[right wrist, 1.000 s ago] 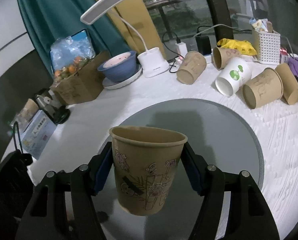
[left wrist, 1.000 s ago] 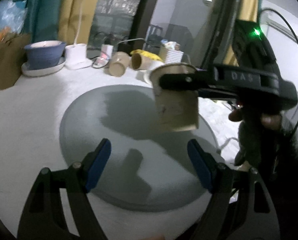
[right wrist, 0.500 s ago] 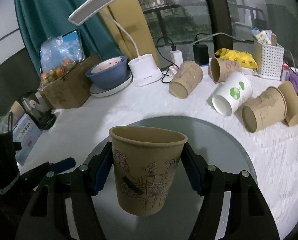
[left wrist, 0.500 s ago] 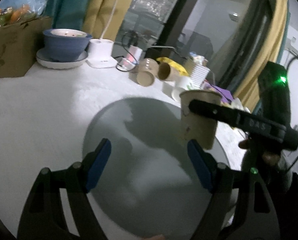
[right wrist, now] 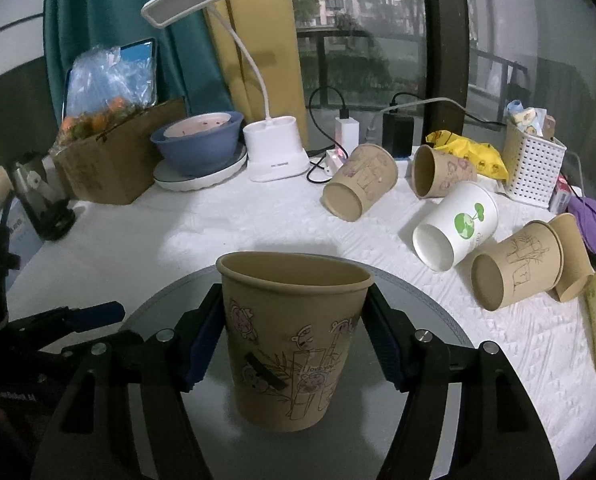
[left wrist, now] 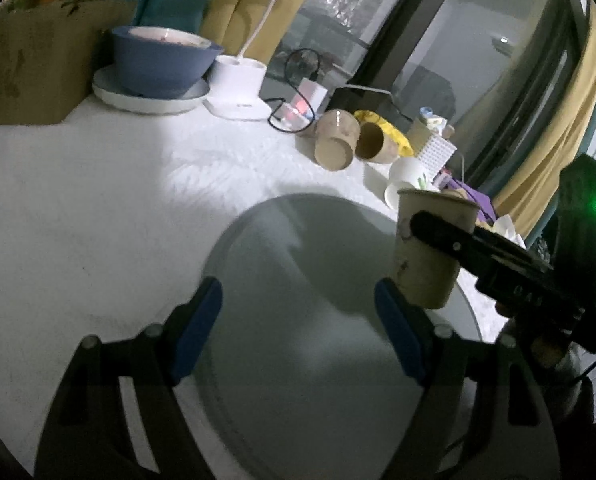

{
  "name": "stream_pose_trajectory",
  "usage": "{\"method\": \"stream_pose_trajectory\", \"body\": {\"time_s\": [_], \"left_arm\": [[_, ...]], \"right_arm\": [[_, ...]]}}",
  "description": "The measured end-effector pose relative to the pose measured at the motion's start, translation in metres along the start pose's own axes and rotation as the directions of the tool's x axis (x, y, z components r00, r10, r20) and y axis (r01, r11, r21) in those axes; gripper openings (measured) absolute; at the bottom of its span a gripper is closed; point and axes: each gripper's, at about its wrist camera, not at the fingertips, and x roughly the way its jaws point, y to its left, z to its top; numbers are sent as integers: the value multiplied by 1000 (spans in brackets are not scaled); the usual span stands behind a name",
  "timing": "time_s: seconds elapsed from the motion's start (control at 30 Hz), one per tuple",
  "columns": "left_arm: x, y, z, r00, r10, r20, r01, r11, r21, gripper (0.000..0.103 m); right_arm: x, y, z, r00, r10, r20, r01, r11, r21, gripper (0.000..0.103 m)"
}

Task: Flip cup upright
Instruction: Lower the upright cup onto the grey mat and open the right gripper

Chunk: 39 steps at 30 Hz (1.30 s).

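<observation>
Since a second ago my left hand-held gripper (left wrist: 298, 320) has swung toward 9 o'clock, so the cup (right wrist: 293, 336) now sits at 3 o'clock in its view instead of dead ahead; my right hand-held gripper (right wrist: 293, 340) has kept its clamp on it throughout. I see the right one pinching the cup by its side walls just under the rim, mouth up, roughly upright, held over the grey round mat (right wrist: 426, 400) with its base seemingly just above the surface, though I cannot tell whether it touches. My left one is spread wide with nothing between its blue pads (left wrist: 195, 328), hovering low over the near edge of the mat.

Room for moving: the mat is bare around the cup, and the white counter (right wrist: 237, 232) is open toward 10 o'clock. Toward 1 to 3 o'clock lie tipped paper cups (right wrist: 362, 180), a white cup (right wrist: 454, 228) among them, close to the mat's far rim. A desk lamp (right wrist: 273, 152) and blue bowl (right wrist: 197, 144) stand at 11 o'clock, well apart.

From the left camera the right finger hides part of the cup wall, and that view is dim and blurred
</observation>
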Motion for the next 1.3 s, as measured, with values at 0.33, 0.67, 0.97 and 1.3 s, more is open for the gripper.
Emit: {"method": "stream_pose_trajectory", "body": {"time_s": [0.33, 0.67, 0.97, 1.3], "left_arm": [[2, -1, 1, 1000, -4, -6, 3, 1000, -12, 80], [-13, -14, -4, 998, 38, 43, -40, 998, 55, 80], [-27, -23, -11, 997, 42, 62, -46, 996, 75, 80], [-52, -38, -17, 991, 61, 115, -74, 990, 117, 80]], "right_arm": [[-8, 10, -12, 999, -41, 7, 42, 997, -57, 70], [-23, 15, -22, 998, -66, 12, 66, 995, -69, 72], [-35, 15, -31, 998, -59, 9, 59, 997, -55, 79], [-60, 21, -34, 997, -58, 43, 60, 997, -44, 80]]}}
